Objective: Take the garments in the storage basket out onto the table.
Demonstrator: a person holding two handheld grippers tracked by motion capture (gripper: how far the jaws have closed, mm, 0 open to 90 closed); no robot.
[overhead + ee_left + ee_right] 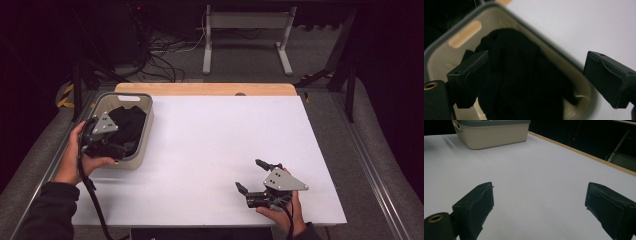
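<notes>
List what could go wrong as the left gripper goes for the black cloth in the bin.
The left gripper hangs open over the black cloth, bunched in the bin. It may pinch only one fold and drag the rest. The bin sits near the table's left edge, so a snagged pull might tip or slide it.

You see the white table [215, 150] brightly lit while the room around stays dark, and the near black jaws look blurred.
</notes>
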